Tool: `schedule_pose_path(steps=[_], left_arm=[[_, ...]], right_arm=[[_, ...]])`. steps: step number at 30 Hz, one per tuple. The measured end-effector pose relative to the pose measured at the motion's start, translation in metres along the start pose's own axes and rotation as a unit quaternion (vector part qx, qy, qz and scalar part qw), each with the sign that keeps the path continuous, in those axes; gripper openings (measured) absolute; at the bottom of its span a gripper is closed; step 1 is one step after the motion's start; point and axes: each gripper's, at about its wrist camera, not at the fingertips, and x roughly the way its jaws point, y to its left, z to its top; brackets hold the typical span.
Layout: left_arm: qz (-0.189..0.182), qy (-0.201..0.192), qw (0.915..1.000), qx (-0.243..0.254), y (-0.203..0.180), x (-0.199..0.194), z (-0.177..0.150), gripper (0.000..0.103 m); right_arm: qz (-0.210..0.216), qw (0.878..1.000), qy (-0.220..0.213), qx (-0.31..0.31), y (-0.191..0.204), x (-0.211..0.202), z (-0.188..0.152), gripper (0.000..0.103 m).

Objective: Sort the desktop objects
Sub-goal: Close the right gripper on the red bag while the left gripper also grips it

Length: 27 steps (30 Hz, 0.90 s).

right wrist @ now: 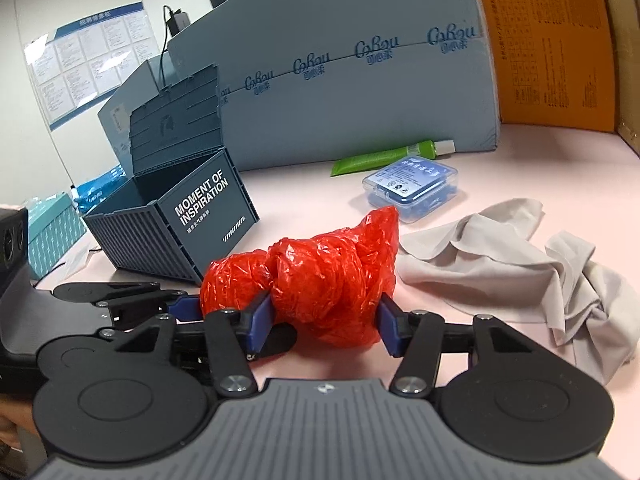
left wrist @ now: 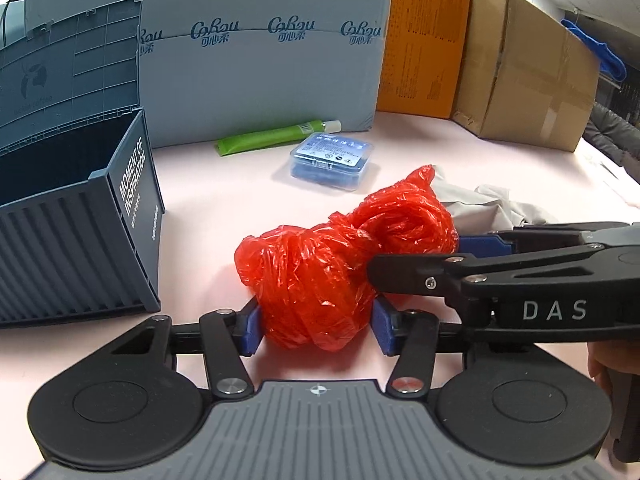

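Jaws of the left gripper (left wrist: 318,324) squeeze one end of the crumpled red bag (left wrist: 340,264) on the pink table (left wrist: 208,200); the right gripper reaches in beside them. From the right wrist, right gripper (right wrist: 326,326) jaws seem to pinch the bag's (right wrist: 316,276) other end. Beyond them sits the open box (right wrist: 188,216).

Black linkage tool (left wrist: 318,322), blue pads (left wrist: 251,326), "DAS" lettering.

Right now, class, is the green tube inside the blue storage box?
No, the green tube lies on the table, apart from the storage box.
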Motion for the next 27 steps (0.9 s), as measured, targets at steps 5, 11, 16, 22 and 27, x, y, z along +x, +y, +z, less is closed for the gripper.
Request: schedule_pose_path(steps=[5, 11, 16, 22, 27], left_arm=[[-0.005, -0.004, 1.0000, 0.006, -0.001, -0.002, 0.000, 0.048], [-0.007, -0.003, 0.9999, 0.015, 0.000, -0.007, 0.000, 0.048], [-0.013, -0.002, 0.9997, 0.023, 0.002, -0.013, 0.002, 0.048], [-0.022, -0.006, 0.9993, 0.031, 0.003, -0.022, 0.008, 0.048], [-0.029, -0.010, 0.9989, 0.036, 0.005, -0.029, 0.012, 0.048]], right_arm=[[-0.006, 1.000, -0.003, 0.002, 0.003, -0.003, -0.001, 0.057], [-0.012, 1.000, -0.004, 0.011, 0.008, -0.007, -0.002, 0.057], [-0.019, 0.999, -0.010, 0.023, 0.014, -0.012, -0.004, 0.057], [-0.032, 0.999, -0.022, 0.034, 0.022, -0.020, 0.000, 0.057], [-0.042, 0.998, -0.028, 0.038, 0.029, -0.025, 0.002, 0.057]])
